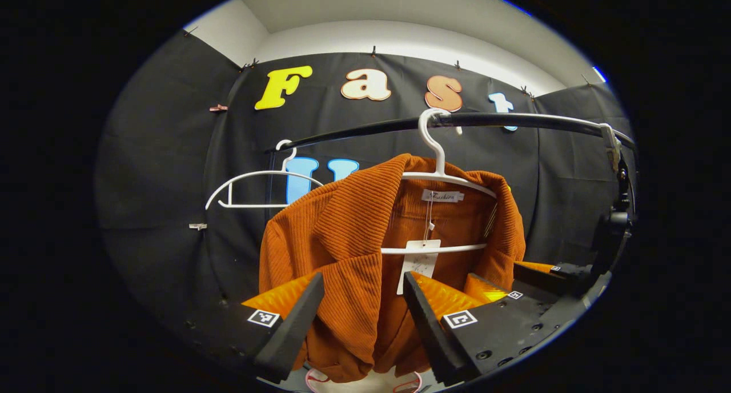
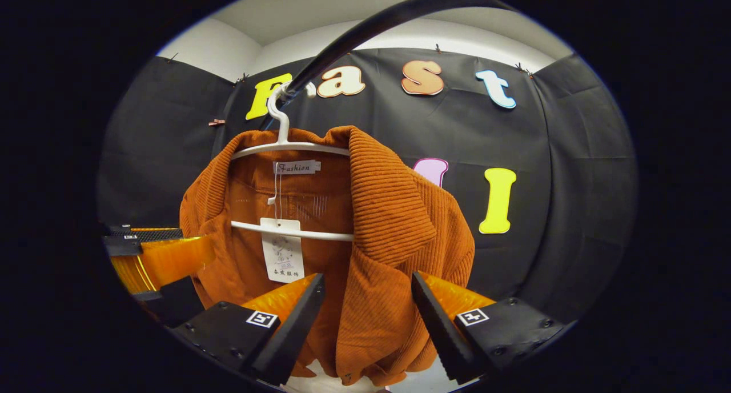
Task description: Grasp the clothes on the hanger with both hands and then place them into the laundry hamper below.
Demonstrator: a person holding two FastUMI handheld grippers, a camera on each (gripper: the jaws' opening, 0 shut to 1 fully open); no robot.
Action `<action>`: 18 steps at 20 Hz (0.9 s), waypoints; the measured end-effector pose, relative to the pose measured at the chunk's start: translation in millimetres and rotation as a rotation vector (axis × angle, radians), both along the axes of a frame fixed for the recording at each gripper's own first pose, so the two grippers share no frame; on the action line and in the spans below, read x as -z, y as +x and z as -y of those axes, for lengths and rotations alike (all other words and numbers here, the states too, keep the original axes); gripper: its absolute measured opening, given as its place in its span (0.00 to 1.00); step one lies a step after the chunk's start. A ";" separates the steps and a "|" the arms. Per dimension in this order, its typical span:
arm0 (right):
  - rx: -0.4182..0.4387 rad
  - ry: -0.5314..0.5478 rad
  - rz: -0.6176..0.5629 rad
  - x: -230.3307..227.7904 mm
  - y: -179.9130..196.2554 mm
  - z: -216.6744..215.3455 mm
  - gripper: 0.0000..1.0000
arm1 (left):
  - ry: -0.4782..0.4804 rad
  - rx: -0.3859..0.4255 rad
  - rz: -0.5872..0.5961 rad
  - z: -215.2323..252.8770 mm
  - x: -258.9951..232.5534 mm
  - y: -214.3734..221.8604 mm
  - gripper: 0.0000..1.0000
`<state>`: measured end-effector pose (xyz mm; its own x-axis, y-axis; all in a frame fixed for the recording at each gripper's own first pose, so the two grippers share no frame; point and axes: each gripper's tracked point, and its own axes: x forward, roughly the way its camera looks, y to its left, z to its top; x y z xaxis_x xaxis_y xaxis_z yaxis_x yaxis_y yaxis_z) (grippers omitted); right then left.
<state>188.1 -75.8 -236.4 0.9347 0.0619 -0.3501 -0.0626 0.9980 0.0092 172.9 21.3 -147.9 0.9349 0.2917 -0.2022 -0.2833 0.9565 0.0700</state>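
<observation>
An orange corduroy jacket (image 1: 342, 233) hangs on a white hanger (image 1: 440, 173) hooked over a black rail (image 1: 514, 119). A paper tag (image 1: 418, 264) dangles inside the collar. My left gripper (image 1: 362, 279) is open, its black fingers on either side of the jacket's front panel without pressing it. In the right gripper view the same jacket (image 2: 394, 227) hangs from its hanger (image 2: 285, 147). My right gripper (image 2: 366, 279) is open around the other front panel. Each view also catches the other gripper beside the jacket: the right gripper (image 1: 542, 270) and the left gripper (image 2: 154, 256).
A second, empty white hanger (image 1: 251, 181) hangs on the rail to the left of the jacket. Something white with red markings (image 1: 320, 379) peeks out below the jacket's hem; I cannot tell what it is. The rail (image 2: 365, 27) arcs overhead in the right gripper view.
</observation>
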 end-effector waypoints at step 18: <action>-0.031 0.042 -0.019 19.4 38.9 32.2 0.13 | 0.029 -0.097 0.020 -11.3 29.8 36.4 0.88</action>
<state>227.0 -108.0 -255.9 0.9252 0.1056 -0.3644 -0.0927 0.9943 0.0528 209.3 32.7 -177.7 0.9057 0.3865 -0.1742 -0.3761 0.9221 0.0905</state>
